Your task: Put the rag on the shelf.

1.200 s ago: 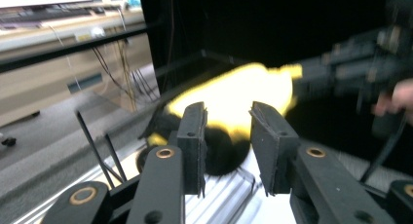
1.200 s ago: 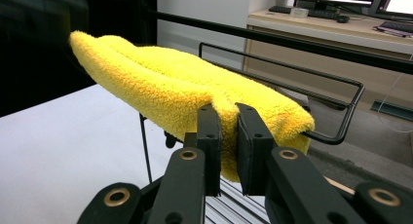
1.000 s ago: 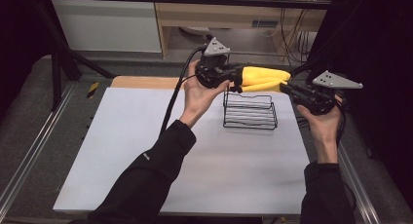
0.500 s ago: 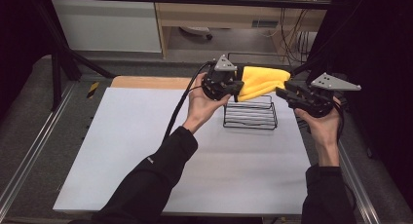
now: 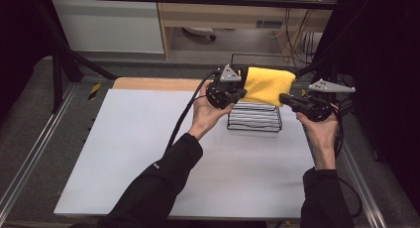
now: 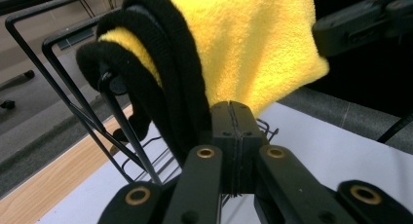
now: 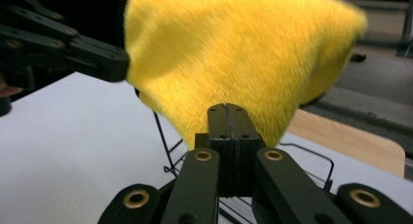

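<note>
- The pinched edges of the yellow cloth are hidden inside the jaws; the wire basket is partly covered by it.
- The cloth is held above the basket at the far side of the bench, its long axis running across between the two grippers.
- A fluffy pile and black trim are seen on it; the basket is thin black wire.
- The left gripper and right gripper are each clamped tight on a cloth edge.
</note>
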